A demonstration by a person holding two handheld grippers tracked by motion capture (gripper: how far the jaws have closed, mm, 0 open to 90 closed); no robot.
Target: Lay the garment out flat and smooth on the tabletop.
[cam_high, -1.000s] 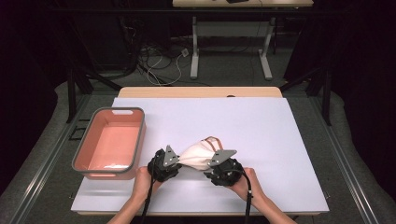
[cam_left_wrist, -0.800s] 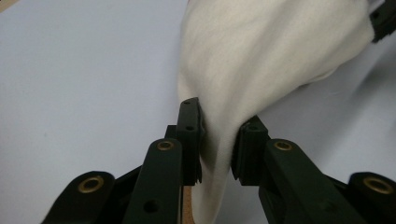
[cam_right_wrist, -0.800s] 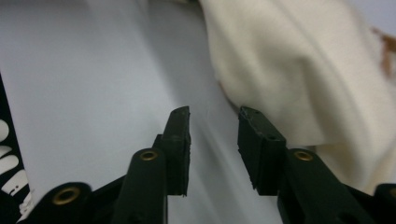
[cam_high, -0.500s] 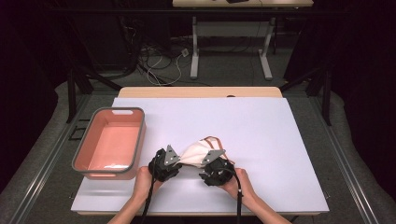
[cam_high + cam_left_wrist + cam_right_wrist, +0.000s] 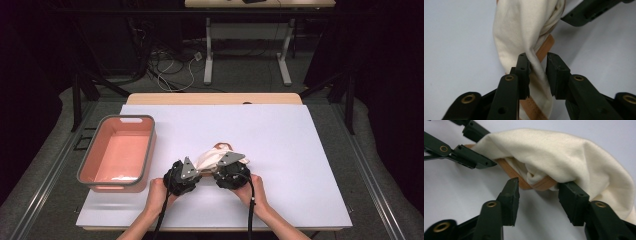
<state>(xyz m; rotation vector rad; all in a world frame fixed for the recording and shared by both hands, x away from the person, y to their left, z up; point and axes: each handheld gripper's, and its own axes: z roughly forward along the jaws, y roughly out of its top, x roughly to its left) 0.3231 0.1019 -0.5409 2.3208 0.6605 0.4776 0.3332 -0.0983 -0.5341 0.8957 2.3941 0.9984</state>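
Since a second ago, the right gripper (image 5: 223, 167) has slid in toward the left gripper (image 5: 194, 171), and its fingers have just been closing a bit. They stand apart by the cream cloth bag (image 5: 214, 157) with tan straps (image 5: 524, 183), not pinching it. Left fingers (image 5: 523, 66) pinch a twisted fold. Bunched and soft, the bag lies on the white table (image 5: 310, 165), near the pink bin (image 5: 120, 152). Its long way runs from near-left up to far-right.

The bag (image 5: 524, 30) is soft cream cloth with a tan strap (image 5: 545, 47), the table (image 5: 300, 150) is smooth and matt white, and the bin (image 5: 120, 155) is pink plastic.
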